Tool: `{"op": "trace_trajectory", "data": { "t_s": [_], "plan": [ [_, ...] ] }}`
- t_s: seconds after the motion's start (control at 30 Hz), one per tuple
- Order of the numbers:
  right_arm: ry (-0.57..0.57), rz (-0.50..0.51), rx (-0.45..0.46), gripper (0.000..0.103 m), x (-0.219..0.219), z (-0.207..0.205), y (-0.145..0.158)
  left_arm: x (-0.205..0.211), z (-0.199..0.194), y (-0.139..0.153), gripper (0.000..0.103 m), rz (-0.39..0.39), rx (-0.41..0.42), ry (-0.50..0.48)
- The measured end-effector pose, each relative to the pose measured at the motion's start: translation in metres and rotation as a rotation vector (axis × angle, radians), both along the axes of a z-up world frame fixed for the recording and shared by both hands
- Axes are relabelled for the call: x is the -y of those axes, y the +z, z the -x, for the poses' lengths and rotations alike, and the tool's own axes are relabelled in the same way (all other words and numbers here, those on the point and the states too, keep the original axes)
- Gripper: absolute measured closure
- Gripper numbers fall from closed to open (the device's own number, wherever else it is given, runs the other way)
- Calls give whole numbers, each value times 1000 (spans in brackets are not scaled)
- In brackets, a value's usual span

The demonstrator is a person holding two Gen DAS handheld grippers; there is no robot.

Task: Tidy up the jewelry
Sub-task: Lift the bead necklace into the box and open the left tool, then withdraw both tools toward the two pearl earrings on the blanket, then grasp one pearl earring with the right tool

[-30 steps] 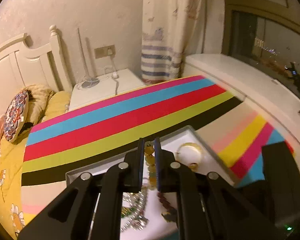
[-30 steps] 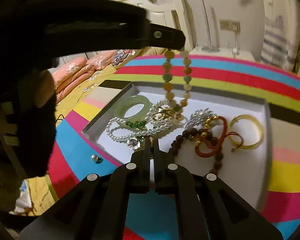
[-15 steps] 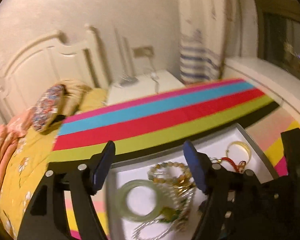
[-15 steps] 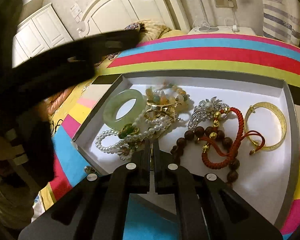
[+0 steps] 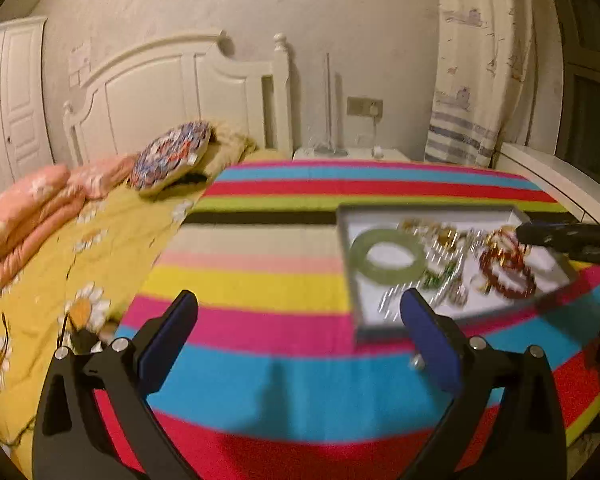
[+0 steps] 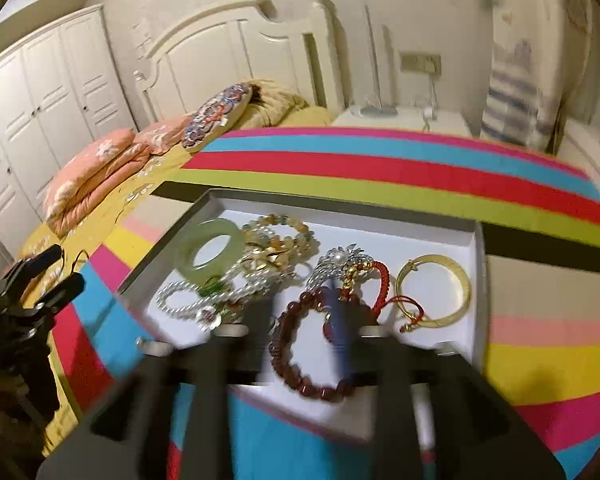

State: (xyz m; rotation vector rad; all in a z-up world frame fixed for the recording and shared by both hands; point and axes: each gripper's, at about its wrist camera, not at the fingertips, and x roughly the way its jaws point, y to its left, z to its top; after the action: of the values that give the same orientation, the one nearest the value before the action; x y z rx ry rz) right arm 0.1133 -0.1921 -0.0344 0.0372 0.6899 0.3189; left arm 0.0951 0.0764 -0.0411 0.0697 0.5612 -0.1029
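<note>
A shallow white tray (image 6: 476, 280) on a striped cloth holds a green jade bangle (image 6: 208, 254), a yellow bead strand (image 6: 278, 228), a pearl strand (image 6: 180, 300), a silver brooch (image 6: 336, 260), a dark red bead bracelet (image 6: 296, 360), a red cord bracelet (image 6: 382, 280) and a gold bangle (image 6: 436, 288). My right gripper (image 6: 300, 312) is blurred, fingers apart, low over the dark red bracelet. My left gripper (image 5: 300, 312) is open and empty over the cloth, left of the tray (image 5: 346, 240); the jade bangle (image 5: 388, 256) shows there.
The striped cloth (image 5: 260, 280) covers the work surface. A bed with yellow cover (image 5: 60, 272), pillows and white headboard lies to the left. A nightstand (image 6: 400, 118) and curtain (image 6: 516, 92) stand behind. A small metal piece (image 5: 416, 362) lies on the cloth near the tray's front corner.
My left gripper let go of the yellow bead strand into the tray, opened and pulled back left off the tray. My right gripper went from shut to open.
</note>
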Motion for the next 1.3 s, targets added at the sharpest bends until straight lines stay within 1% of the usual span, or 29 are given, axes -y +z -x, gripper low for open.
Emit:
{"op": "trace_trajectory", "data": {
  "t_s": [0.03, 0.13, 0.27, 0.37, 0.43, 0.5, 0.63, 0.67, 0.73, 0.83, 0.9, 1.13, 1.17, 1.2, 1.27, 1.3],
  "plan": [
    [15, 23, 35, 36, -4, 12, 3, -4, 4, -4, 3, 5, -7, 5],
    [53, 74, 59, 36, -17, 32, 5, -15, 14, -12, 3, 15, -18, 19],
    [120, 98, 33, 36, -36, 56, -7, -16, 15, -15, 3, -10, -7, 49],
    [177, 139, 6, 36, -57, 64, -19, -13, 15, -16, 3, -7, -14, 43],
    [200, 163, -17, 37, -70, 64, -26, -8, 16, -16, 3, -15, -23, 17],
    [211, 177, -41, 45, -78, 62, -31, 0, 18, -17, 3, -32, -37, -27],
    [239, 224, -70, 49, -98, 62, -40, 9, 22, -24, 3, -53, -76, -65],
    [242, 233, -72, 52, -101, 61, -41, 10, 22, -27, 3, -55, -84, -70],
    [239, 248, -81, 55, -105, 58, -43, 11, 24, -30, 3, -57, -94, -75],
    [235, 240, -102, 61, -105, 51, -46, 10, 26, -34, 3, -58, -102, -74],
    [238, 236, -109, 65, -105, 48, -47, 8, 26, -36, 3, -55, -110, -75],
    [260, 248, -109, 70, -113, 44, -49, 6, 28, -37, 3, -25, -135, -95],
    [262, 244, -110, 72, -113, 44, -49, 6, 27, -37, 3, -16, -143, -98],
    [264, 240, -110, 77, -113, 44, -49, 7, 26, -37, 3, -7, -150, -103],
    [264, 240, -110, 83, -111, 46, -48, 9, 25, -36, 3, 9, -162, -116],
    [265, 237, -110, 83, -110, 46, -48, 10, 24, -35, 3, 11, -165, -122]
  ]
}}
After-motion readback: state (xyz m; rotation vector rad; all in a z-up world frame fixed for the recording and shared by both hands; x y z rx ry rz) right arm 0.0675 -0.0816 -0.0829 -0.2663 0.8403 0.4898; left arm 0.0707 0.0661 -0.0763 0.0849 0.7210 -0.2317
